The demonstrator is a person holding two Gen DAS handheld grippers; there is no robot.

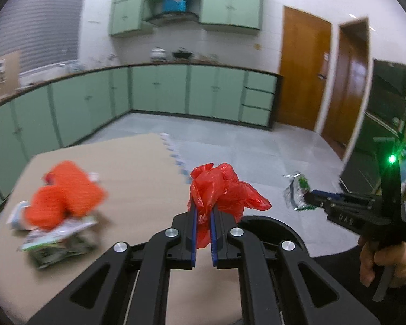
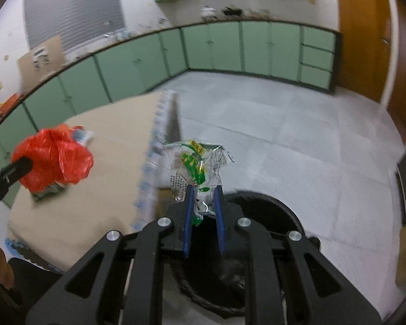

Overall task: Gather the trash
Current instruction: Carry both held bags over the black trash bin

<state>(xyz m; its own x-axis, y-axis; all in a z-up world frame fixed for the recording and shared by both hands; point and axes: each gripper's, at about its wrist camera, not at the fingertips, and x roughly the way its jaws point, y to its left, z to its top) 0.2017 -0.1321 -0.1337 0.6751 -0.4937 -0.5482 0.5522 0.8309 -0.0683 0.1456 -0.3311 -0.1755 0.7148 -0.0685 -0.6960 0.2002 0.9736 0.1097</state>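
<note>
Even, soft indoor light; motion blur smears the orange trash pile (image 1: pixel 64 192) (left view); fisheye bends cabinets (image 2: pixel 148 57), corners black.

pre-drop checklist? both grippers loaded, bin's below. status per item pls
1. Left gripper shut on the red plastic bag: ok.
2. Right gripper shut on the green snack wrapper: ok.
3. Black bin under the right gripper: ok, its dark opening lies directly below the fingers.
4. Left gripper over the bin: cannot tell; only the rim shows behind its fingers.
5. Bin has room: cannot tell, the inside is dark.
6. Table cleared: not ok, an orange item and packets remain.
</note>
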